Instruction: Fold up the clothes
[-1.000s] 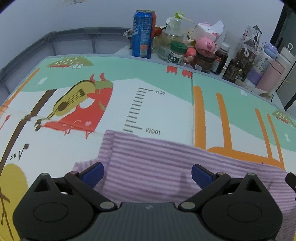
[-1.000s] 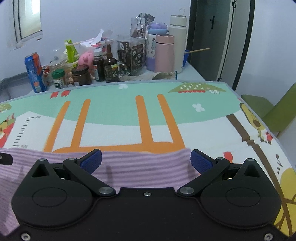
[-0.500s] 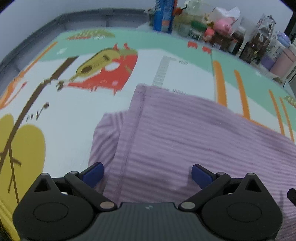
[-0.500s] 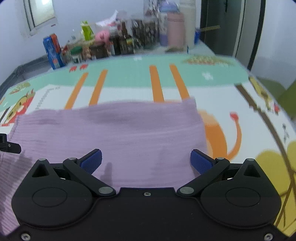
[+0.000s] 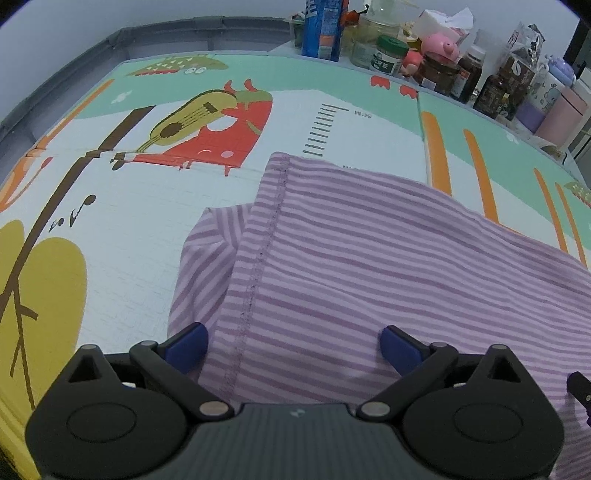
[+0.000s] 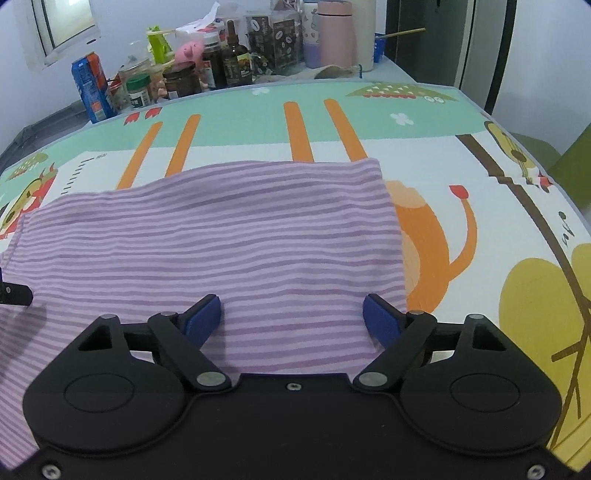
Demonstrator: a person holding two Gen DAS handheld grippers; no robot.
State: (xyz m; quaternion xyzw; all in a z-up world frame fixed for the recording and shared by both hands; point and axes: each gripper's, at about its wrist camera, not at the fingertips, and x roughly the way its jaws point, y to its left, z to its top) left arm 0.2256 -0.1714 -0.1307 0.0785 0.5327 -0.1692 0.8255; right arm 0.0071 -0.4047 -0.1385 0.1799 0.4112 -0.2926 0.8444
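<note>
A purple striped garment (image 5: 369, 258) lies flat on the cartoon play mat (image 5: 122, 251). A stitched seam runs down its left side, and a sleeve fold sticks out beyond it. My left gripper (image 5: 293, 343) is open just above that left part, with the seam between its blue pads. In the right wrist view the garment (image 6: 221, 240) ends in a straight right edge. My right gripper (image 6: 291, 315) hovers over the near right corner. Its jaws are closing with cloth lying between them, and the pads do not pinch it.
Bottles, jars, a pink pig toy and a blue can (image 5: 321, 33) crowd the far edge of the table (image 6: 221, 62). A grey rail (image 5: 55, 74) runs along the far left. A green chair (image 6: 572, 166) stands off the right side.
Both grippers have tipped downward and drawn back toward the garment's near edge, so more cloth fills each view. The right gripper's pads stand closer together than before.
</note>
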